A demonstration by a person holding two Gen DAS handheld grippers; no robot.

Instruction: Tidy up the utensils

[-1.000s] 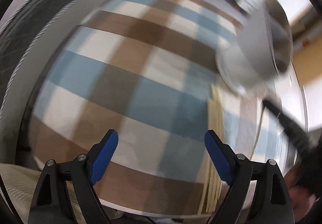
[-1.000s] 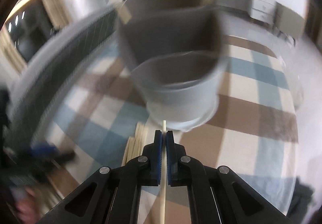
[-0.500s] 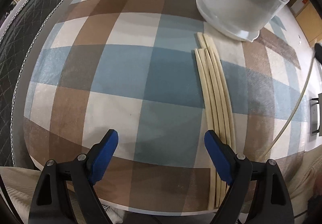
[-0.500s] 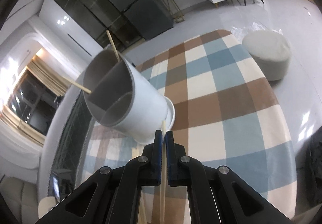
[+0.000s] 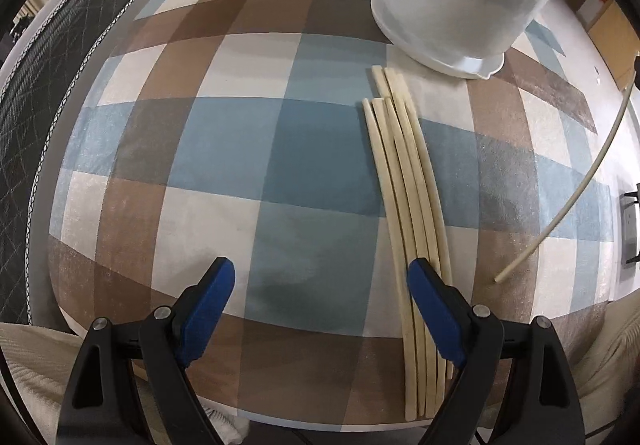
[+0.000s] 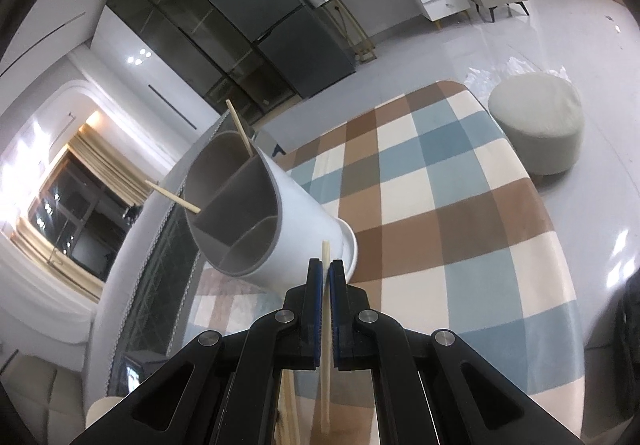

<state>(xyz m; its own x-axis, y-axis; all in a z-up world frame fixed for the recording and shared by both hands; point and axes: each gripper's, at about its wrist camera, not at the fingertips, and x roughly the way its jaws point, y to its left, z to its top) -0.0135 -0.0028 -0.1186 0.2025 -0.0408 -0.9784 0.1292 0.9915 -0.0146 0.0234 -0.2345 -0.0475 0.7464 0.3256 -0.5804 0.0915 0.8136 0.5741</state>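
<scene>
Left wrist view, left to right. A dark quilted cushion edge (image 5: 36, 93) borders the checked cloth (image 5: 224, 149) that covers the bench. The left gripper (image 5: 320, 285) points almost straight down at the cloth with its blue pads (image 5: 208, 305) spread wide – nothing lies between them. A bundle of five pale chopsticks (image 5: 404, 181) lies flat on the cloth, side by side and touching, running from near the holder down to the near edge; the gripper's right-hand pad overlaps the bundle in the picture, and contact cannot be told. Beyond the bundle's far ends stands the white utensil holder (image 5: 456, 13), upright on its flared base, close to the chopstick tips but apart from them. At the far right a single chopstick (image 5: 576, 185) hangs in the air above the cloth, its free tip low.

Right wrist view, left to right. The utensil holder (image 6: 272, 221) shows its grey interior, split by partitions into compartments. Two chopsticks (image 6: 172, 197) stand in it, leaning out over the rim in different directions. The right gripper (image 6: 328, 277) is pressed together on the single chopstick (image 6: 326, 325) – the stick passes between the pads, and its short upper end projects toward the holder's base. The checked cloth (image 6: 460, 205) extends right; a round pale stool (image 6: 536, 117) stands on the floor beyond it.
</scene>
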